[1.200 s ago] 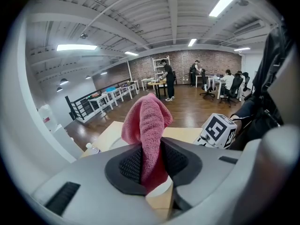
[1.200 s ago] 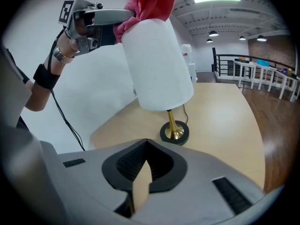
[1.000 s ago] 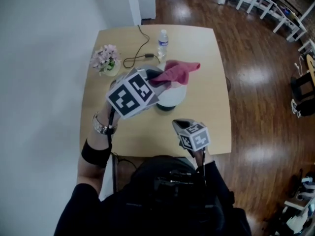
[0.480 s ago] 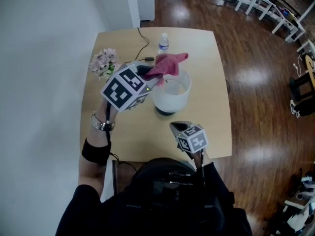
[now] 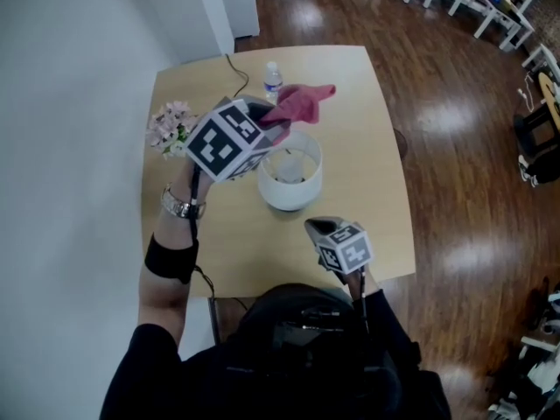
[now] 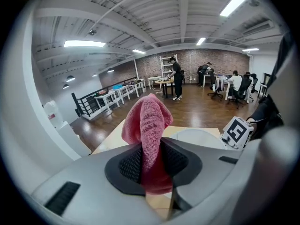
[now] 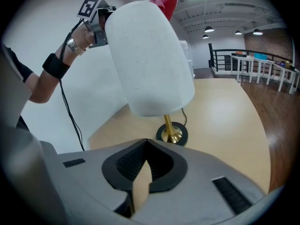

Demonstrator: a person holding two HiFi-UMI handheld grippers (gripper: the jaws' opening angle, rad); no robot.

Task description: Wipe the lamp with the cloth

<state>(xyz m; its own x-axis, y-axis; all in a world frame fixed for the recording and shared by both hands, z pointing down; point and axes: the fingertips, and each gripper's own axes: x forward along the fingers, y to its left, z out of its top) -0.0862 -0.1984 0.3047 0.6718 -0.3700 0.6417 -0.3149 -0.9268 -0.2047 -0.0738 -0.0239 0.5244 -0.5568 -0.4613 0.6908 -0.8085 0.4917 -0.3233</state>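
Left tool shifted off lamp, cloth pinched, angled downward

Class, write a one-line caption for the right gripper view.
Shut right claw faces white lamp; pink cloth peeks above it.

One lamp, cloth, bottle and bouquet; two tongs.

A second ago the left gripper hung right over the lamp, with the cloth spread across the top of the shade and hiding most of it. Since then the gripper has swung to the lamp's far left edge. The cloth now trails out beyond the lamp's far rim, and the shade's open top shows whole.
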